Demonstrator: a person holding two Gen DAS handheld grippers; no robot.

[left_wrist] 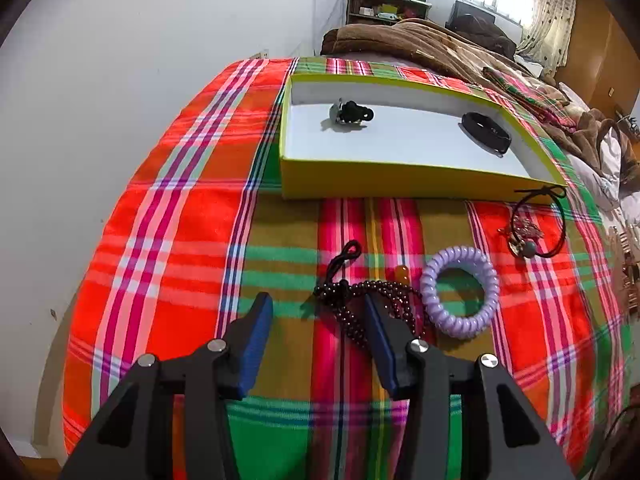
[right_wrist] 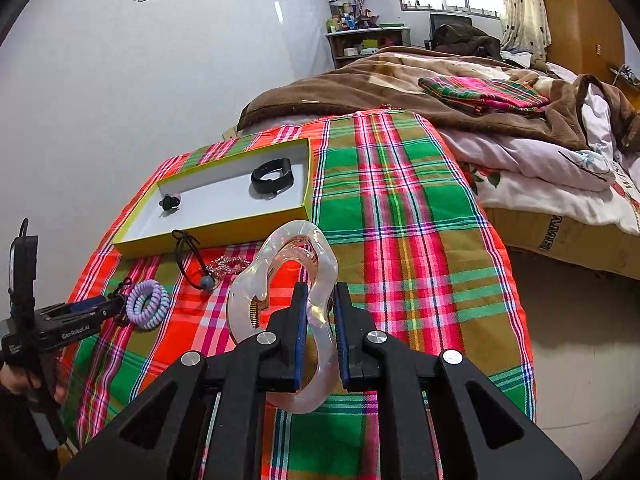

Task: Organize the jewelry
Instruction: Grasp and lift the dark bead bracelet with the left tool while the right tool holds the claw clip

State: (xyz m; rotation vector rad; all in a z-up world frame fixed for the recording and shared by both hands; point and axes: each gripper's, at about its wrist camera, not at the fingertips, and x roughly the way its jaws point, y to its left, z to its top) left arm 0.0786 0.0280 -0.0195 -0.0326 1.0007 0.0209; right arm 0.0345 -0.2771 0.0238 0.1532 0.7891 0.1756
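A yellow-rimmed box (left_wrist: 400, 182) (right_wrist: 224, 236) with a white floor lies on the plaid cloth. In it are a black hair clip (left_wrist: 351, 113) (right_wrist: 170, 202) and a black wristband (left_wrist: 486, 132) (right_wrist: 273, 180). My left gripper (left_wrist: 318, 308) is open, low over a dark bead bracelet (left_wrist: 360, 300) with an amber bead. Beside it lie a purple spiral hair tie (left_wrist: 460, 292) (right_wrist: 147, 305) and a black cord with charms (left_wrist: 532, 232) (right_wrist: 208, 268). My right gripper (right_wrist: 320, 292) is shut on a clear pink hair claw (right_wrist: 288, 280), held above the cloth. The left gripper also shows in the right wrist view (right_wrist: 116, 304).
The plaid cloth (left_wrist: 180, 220) (right_wrist: 400, 220) covers a table next to a white wall (left_wrist: 100, 80). A bed with brown blankets (right_wrist: 400, 76) and a folded plaid cloth (right_wrist: 484, 94) stands behind and to the right. Shelves stand at the back.
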